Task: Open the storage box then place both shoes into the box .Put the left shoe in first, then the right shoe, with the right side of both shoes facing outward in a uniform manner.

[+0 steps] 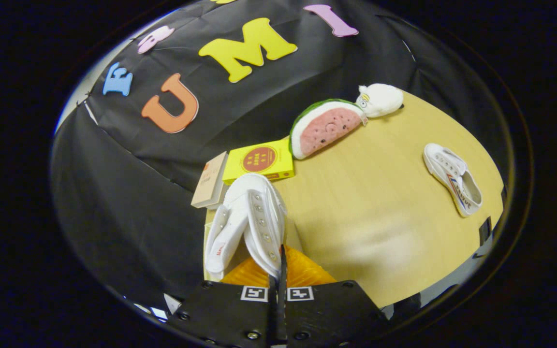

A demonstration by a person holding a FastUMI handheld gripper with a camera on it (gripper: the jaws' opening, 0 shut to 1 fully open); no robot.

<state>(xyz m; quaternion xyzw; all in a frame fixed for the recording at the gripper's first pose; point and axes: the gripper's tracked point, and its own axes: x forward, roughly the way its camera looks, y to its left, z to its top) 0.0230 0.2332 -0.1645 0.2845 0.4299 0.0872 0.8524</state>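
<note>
Clamped in the tool (278, 285), fingers pressed together on its thin canvas edge, a light, floppy white sneaker (249, 222) hangs over the orange storage box (302, 273) at the bench's (370, 203) near-left corner, while its mate (452, 178) lies near the right edge, best pinched at the collar

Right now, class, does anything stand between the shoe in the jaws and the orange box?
Nothing visible does. The gripper is shut on the white shoe, which hangs right at the orange box. The yellow book and watermelon plush lie beyond; the second shoe sits apart on the table.
</note>
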